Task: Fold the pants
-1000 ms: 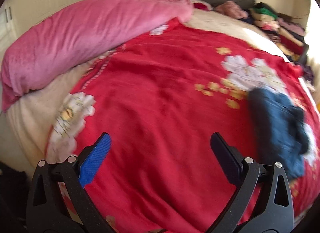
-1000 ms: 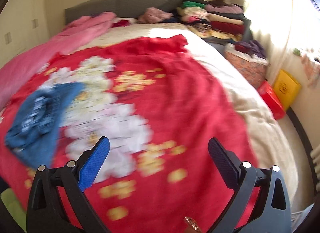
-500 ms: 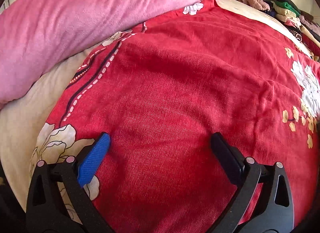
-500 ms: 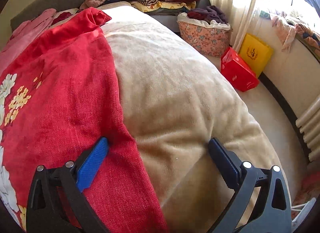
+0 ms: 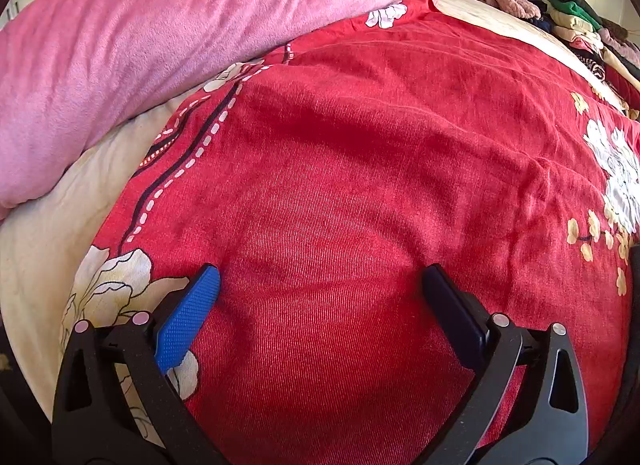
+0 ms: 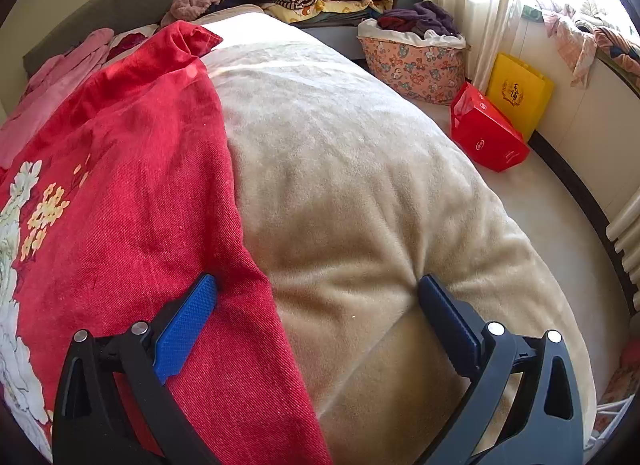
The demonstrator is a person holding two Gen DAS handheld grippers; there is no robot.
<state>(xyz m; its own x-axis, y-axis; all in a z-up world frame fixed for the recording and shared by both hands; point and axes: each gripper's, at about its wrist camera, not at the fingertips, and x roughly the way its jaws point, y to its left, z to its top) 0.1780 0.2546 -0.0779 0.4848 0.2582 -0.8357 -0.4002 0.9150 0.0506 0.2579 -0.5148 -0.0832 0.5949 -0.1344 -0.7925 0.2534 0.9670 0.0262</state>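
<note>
Resting on the red blanket [image 5: 360, 185], both grippers, left [image 5: 320, 285] and right [image 6: 316, 291], hold jaws apart and empty; no pants visible ahead, so folding looks unstarted.

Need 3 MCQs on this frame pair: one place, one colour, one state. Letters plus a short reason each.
1. Where does the right hand-held gripper sit?
A. Above a wooden floor
B. Astride the edge where the red floral blanket meets the beige plush bedcover
C. Inside the floral laundry basket

2. What colour is the box lying on the floor beside the yellow bag?
A. Green
B. White
C. Red

3. What state is the left hand-held gripper in?
A. Open, holding nothing
B. Shut on blue pants
C. Shut on the pink fleece blanket

Answers:
1 B: one finger lies on red cloth, the other on beige.
2 C: the box is plainly red.
3 A: the jaws stand wide apart, with only red blanket between them.
</note>
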